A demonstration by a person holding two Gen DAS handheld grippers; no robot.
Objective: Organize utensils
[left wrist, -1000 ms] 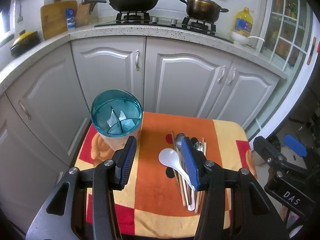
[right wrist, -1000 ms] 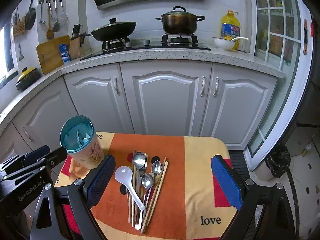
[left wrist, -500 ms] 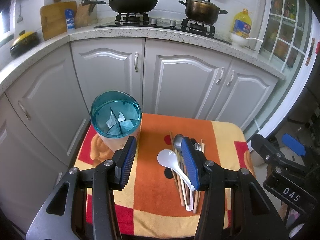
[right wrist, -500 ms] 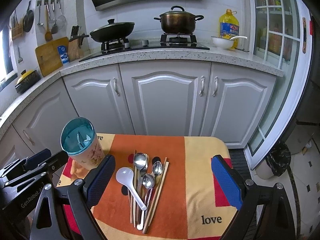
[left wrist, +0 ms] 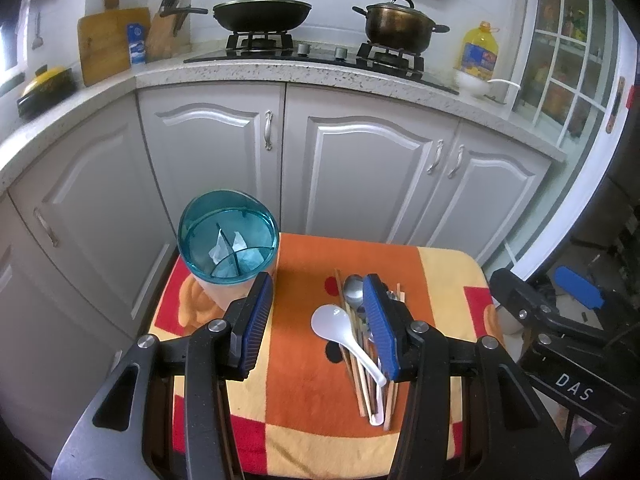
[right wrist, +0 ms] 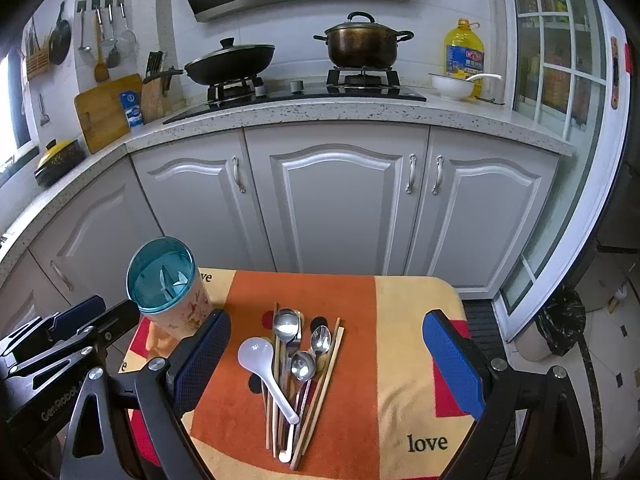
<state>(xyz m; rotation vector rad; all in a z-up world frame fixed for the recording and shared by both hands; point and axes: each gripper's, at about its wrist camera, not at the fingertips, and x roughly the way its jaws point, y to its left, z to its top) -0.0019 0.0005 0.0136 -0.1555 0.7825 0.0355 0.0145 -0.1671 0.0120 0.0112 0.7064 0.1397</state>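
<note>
1. A small table under an orange, yellow and red cloth (right wrist: pixel 404 360) stands in front of the white kitchen cabinets (right wrist: pixel 336 204).
2. The utensils lie in one loose pile near the middle of the cloth: a white spoon (right wrist: pixel 260 364) on the left of the pile, three metal spoons (right wrist: pixel 286 326) beside and above it, and wooden chopsticks (right wrist: pixel 326 376) fanned out beneath them.
3. The holder (right wrist: pixel 166 284), a cup with a teal divided top, stands upright at the table's far left corner, well apart from the pile; nothing stands in it.
4. Left gripper (left wrist: pixel 316 316): jaws wide apart, nothing between them. It hovers over the cloth, with the holder just beyond its left finger and the pile behind its right finger in the left wrist view.
5. Right gripper (right wrist: pixel 326 360): jaws spread very wide, gripping nothing. It hangs above the table, and the pile shows in the gap between its blue pads (right wrist: pixel 454 364).
6. On the counter behind: a wok (right wrist: pixel 230 62), a pot (right wrist: pixel 362 46) and an oil bottle (right wrist: pixel 464 54).
</note>
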